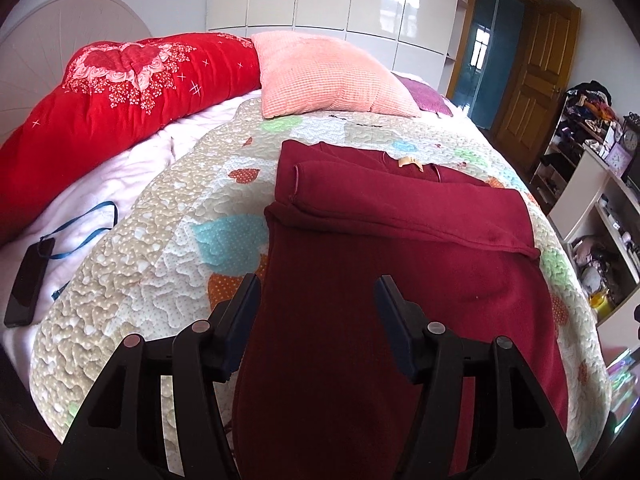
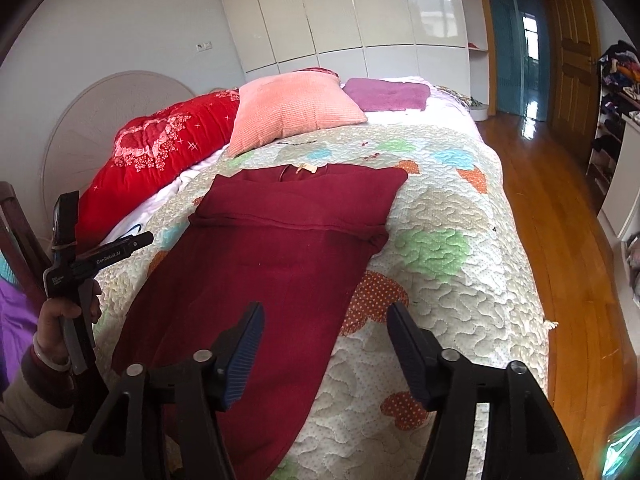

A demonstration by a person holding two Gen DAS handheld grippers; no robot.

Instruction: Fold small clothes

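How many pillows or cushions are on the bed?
3: red bolster by the headboard, pink pillow mid-bed, purple cushion beyond it. Others may be hidden.

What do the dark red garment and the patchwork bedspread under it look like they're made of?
The dark red garment looks like a soft, matte knit or fleece: no shine, thick rolled fold edges. The patchwork bedspread looks like quilted cotton: puffy meandering stitch lines and dotted printed patches. The exact fibre of either cannot be told.

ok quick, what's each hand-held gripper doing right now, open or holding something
Left hand-held gripper: open, holding nothing, jaws spread above the dark red garment.
Right hand-held gripper: open, empty, over the garment's right edge and the quilt.
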